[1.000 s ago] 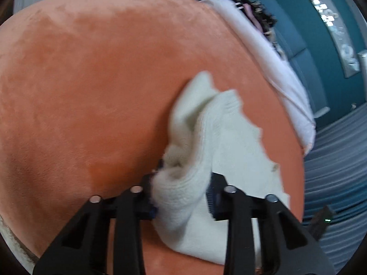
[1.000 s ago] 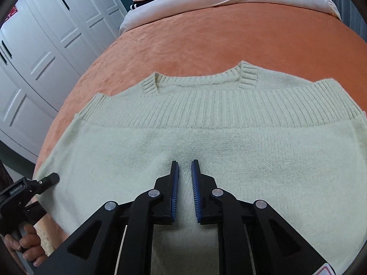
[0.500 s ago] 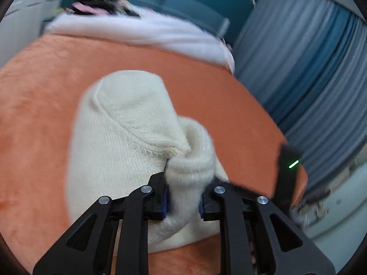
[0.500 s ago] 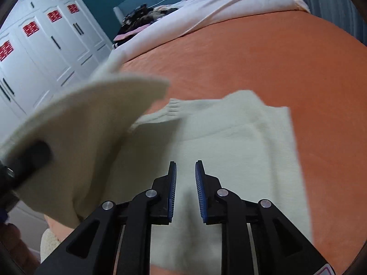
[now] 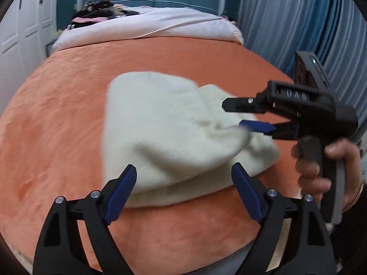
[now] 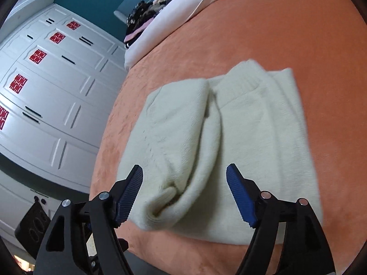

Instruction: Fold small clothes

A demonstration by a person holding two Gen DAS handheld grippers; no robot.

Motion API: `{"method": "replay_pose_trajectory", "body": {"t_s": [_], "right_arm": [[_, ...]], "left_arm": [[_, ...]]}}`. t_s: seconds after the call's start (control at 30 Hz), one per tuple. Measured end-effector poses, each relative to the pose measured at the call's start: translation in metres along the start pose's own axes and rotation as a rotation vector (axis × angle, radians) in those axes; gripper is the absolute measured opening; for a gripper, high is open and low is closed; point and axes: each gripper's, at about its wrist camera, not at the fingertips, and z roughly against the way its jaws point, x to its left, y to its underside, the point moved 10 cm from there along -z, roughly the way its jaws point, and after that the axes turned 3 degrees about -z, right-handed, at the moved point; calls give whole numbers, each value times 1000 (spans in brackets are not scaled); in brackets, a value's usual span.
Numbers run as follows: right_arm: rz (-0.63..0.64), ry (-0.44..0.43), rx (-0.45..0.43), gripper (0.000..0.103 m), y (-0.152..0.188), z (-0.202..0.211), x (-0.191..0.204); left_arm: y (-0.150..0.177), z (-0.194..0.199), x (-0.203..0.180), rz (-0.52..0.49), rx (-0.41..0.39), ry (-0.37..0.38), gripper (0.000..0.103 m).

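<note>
The cream knit sweater lies on the orange bedspread near its front edge, both sides turned in so two long panels meet along a seam-like valley down the middle, with a loose rolled lip at the end closest to me. I judge the side folds are laid and the next good move is to bring that near end over toward the ribbed collar end, so I should take both near corners at the same level, catching all the layers and not just the top flap, lift only a little, and lay the fold down square so the edges line up; the soft knit will likely sag and slide if I drag it. My left gripper is opening, its blue pads spread wide just short of the sweater's near edge, with nothing pinched between them. My right gripper is opening too, pads standing wide on either side of the rolled lip, hovering over the cloth and gripping nothing; in the left view it reaches in from the side above the sweater's far corner
</note>
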Motion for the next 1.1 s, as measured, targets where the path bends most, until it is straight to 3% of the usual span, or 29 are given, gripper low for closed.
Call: {"method": "replay_pose_trajectory", "body": {"t_s": [0.17, 0.2, 0.23, 0.27, 0.33, 0.43, 0.5, 0.57, 0.6, 0.67, 0.77, 0.93, 1.07, 1.1], "right_arm": [[72, 68, 54, 72, 1, -33, 28], [106, 99, 35, 50, -5, -31, 33], [126, 109, 10, 24, -11, -23, 38], [120, 63, -31, 23, -17, -10, 46], [155, -12, -142, 19, -27, 34, 67], [204, 35, -255, 19, -27, 77, 57], [144, 132, -215, 19, -19, 66, 5], [42, 218, -112, 19, -1, 34, -59], [16, 218, -88, 19, 10, 22, -76], [-3, 156, -136, 19, 11, 31, -74], [2, 145, -154, 21, 9, 42, -63], [-5, 207, -161, 49, 4, 45, -66], [-42, 132, -92, 50, -2, 15, -58], [-43, 120, -77, 41, -3, 10, -54]], "left_arm": [[30, -17, 43, 62, 84, -87, 83], [30, -21, 47, 64, 83, -92, 82], [28, -21, 51, 71, 77, -101, 74], [26, -22, 51, 77, 77, -86, 58], [18, -24, 53, 121, 90, -56, 41], [17, -20, 41, 137, 82, 4, 30], [21, -28, 33, 114, 97, 0, 28], [31, -39, 27, 121, 131, 0, 26], [35, -43, 24, 131, 142, 4, 25], [38, -44, 22, 135, 143, -14, 25], [37, -40, 23, 142, 150, -20, 25], [35, -41, 25, 115, 152, -39, 26], [35, -43, 26, 139, 151, -43, 26], [35, -42, 25, 139, 151, -46, 26]]}}
